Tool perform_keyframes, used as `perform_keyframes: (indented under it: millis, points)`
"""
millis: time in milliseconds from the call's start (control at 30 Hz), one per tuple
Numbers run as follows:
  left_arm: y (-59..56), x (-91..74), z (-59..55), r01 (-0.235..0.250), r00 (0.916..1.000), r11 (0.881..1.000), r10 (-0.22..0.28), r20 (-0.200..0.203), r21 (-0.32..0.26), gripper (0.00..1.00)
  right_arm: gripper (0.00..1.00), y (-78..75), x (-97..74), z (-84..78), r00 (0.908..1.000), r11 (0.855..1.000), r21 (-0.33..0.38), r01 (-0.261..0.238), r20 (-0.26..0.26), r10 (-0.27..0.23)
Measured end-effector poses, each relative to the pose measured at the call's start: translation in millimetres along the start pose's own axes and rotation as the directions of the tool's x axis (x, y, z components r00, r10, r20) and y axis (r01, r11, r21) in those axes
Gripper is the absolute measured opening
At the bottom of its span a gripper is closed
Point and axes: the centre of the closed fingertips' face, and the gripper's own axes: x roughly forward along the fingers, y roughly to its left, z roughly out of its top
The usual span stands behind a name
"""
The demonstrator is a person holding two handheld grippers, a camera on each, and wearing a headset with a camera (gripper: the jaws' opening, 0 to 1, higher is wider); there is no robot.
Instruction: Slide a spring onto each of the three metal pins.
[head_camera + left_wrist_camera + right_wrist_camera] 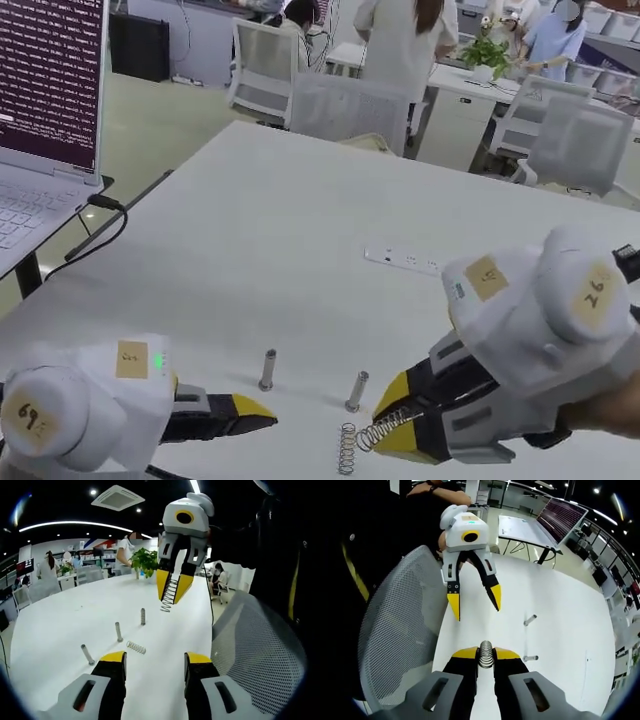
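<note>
My right gripper (390, 425) is shut on a small coil spring (383, 428) held above the white table (300, 230); in the right gripper view the spring (486, 654) sits end-on between the yellow jaws. Two bare metal pins (268, 368) (357, 390) stand upright just left of it. A second spring (347, 448) lies loose on the table near the front edge. My left gripper (245, 415) is open and empty, low at the left. In the left gripper view a third upright post (143, 616) looks ribbed, as if a spring is on it.
An open laptop (45, 110) with a cable stands at the far left. A white power strip (402, 261) lies mid-table. Mesh chairs (345, 110) and people are beyond the far edge. A mesh chair back (395, 630) is close to the table's front.
</note>
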Motion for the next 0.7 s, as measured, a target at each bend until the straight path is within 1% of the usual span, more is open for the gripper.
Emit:
perform_keyframes:
  millis: [100,233,267,400,567,700]
  points:
    - [1.9,-4.9,-2.0,-0.011,0.9997,0.999,0.012,0.019,-0.033,0.44,0.09,-3.1,-1.6,-0.5,1.0000,1.000,0.003,0.006,-0.002,-0.006]
    - [1.9,-8.5,-7.0,-0.019,0.9996,0.999,0.020,0.019,-0.050,0.49,0.09,-8.3,-4.0,-2.9,0.9999,1.000,0.008,0.014,-0.009,-0.013]
    - [3.0,-9.6,-8.1,-0.029,0.9994,0.998,0.030,0.020,-0.054,0.51,0.09,-9.4,-4.4,-3.7,0.9998,1.000,0.010,0.015,-0.011,-0.015]
    - [2.8,-12.8,-9.8,-0.037,0.9989,0.997,0.039,0.025,-0.066,0.54,0.09,-16.4,-6.8,-9.0,0.9993,0.999,0.018,0.028,-0.025,-0.027]
    - [0.5,-16.7,-9.5,-0.047,0.9981,0.996,0.050,0.036,-0.079,0.58,0.08,-27.0,-12.9,-12.2,0.9986,0.998,0.036,0.046,-0.028,-0.045]
    - [-3.3,-16.8,-9.8,-0.041,0.9983,0.995,0.044,0.038,-0.087,0.63,0.08,-35.5,-16.6,-16.0,0.9976,0.997,0.047,0.060,-0.037,-0.058]
